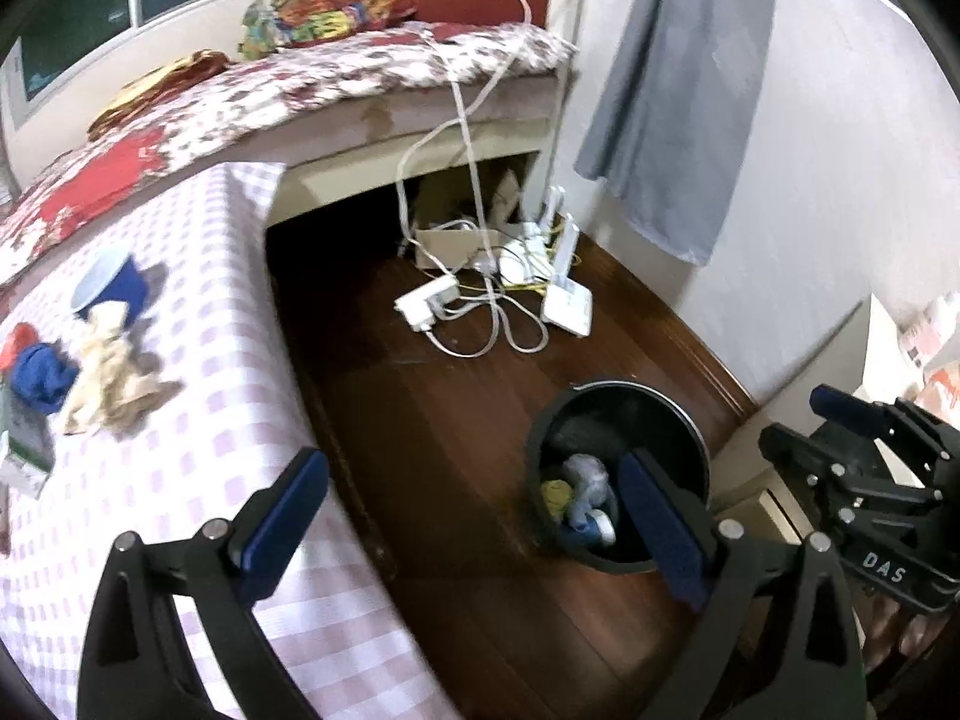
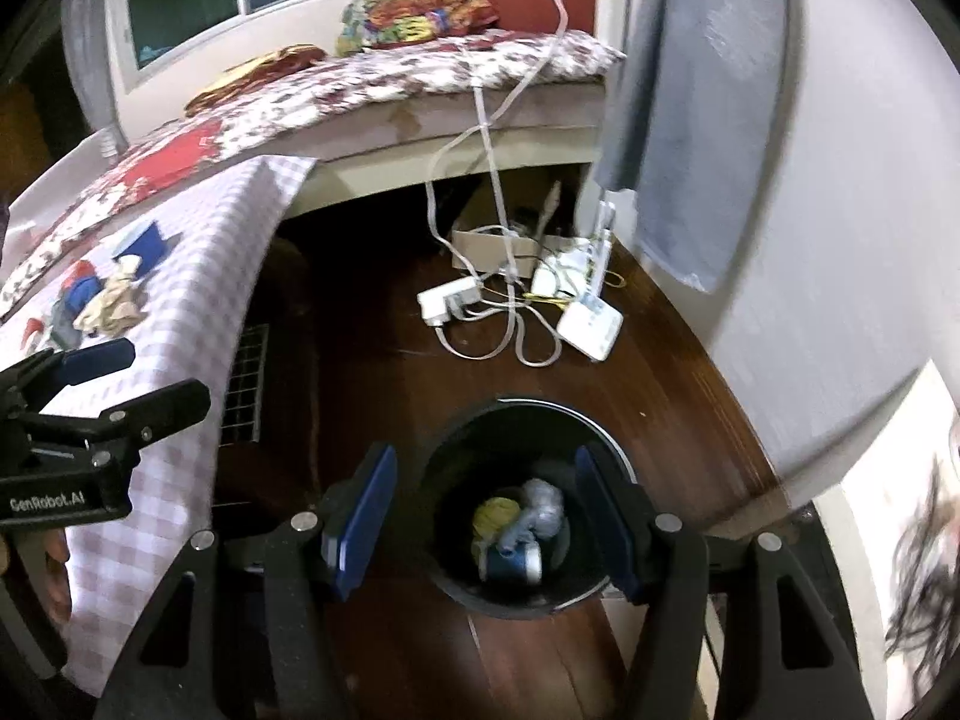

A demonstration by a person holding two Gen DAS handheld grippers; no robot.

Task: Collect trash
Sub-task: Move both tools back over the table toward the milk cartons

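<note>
A black trash bin (image 2: 462, 462) stands on the wood floor and holds crumpled trash (image 2: 516, 522). It also shows in the left wrist view (image 1: 672, 408). My right gripper (image 2: 486, 516) is open and empty, right above the bin. My left gripper (image 1: 474, 516) is open and empty, over the table's edge, left of the bin. On the checked tablecloth (image 1: 198, 360) lie a blue cup (image 1: 114, 288), a crumpled beige paper (image 1: 108, 372), a blue crumpled piece (image 1: 39, 375) and a green carton (image 1: 24, 444).
A bed (image 1: 336, 72) with floral cover stands behind the table. White power strips, a router and cables (image 1: 498, 294) lie on the floor by the wall. A grey cloth (image 1: 678, 90) hangs at the right. A wire rack (image 2: 246, 384) sits under the table.
</note>
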